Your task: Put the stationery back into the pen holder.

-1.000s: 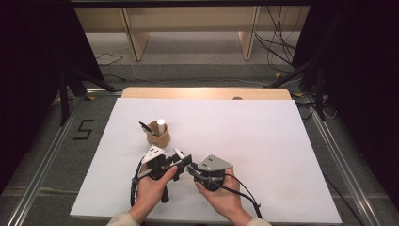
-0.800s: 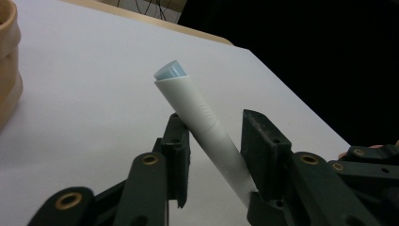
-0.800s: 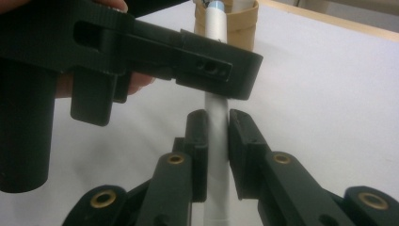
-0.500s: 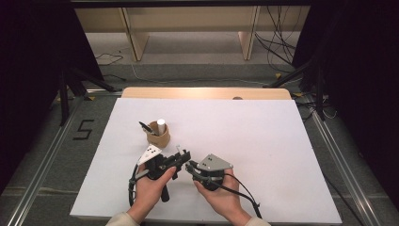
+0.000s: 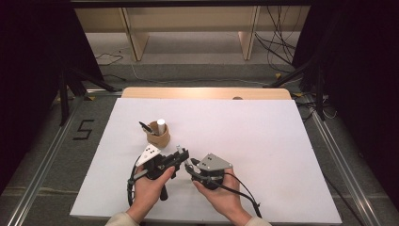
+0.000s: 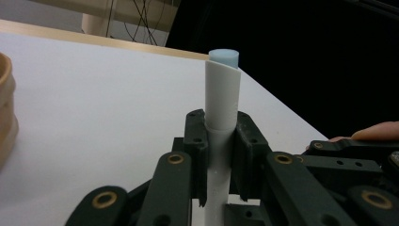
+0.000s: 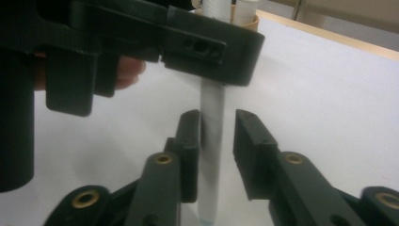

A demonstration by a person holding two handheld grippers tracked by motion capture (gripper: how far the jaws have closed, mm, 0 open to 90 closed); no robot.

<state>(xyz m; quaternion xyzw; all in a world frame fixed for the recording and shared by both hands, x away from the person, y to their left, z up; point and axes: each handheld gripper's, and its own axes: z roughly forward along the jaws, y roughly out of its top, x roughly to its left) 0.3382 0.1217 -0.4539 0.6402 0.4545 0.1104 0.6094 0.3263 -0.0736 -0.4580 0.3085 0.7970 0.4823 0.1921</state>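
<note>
A black figure "5" (image 5: pixel 83 130) is showing on the floor left of the white table (image 5: pixel 263 155); it is the one bit of writing I can read. On the table a small round wooden cup (image 5: pixel 158 136) is holding a white cylinder (image 5: pixel 161 125) upright and a dark pen (image 5: pixel 145 127) leaning left. Near the front edge, the left gripper (image 6: pixel 220 155) is pinching a white marker (image 6: pixel 222 106) with a pale blue end, jaws closed tight on its barrel. The right gripper (image 7: pixel 217 141) is bracketing the same marker lower down, jaws slightly apart, the left one seemingly touching it, though the blur is making that hard to judge.
</note>
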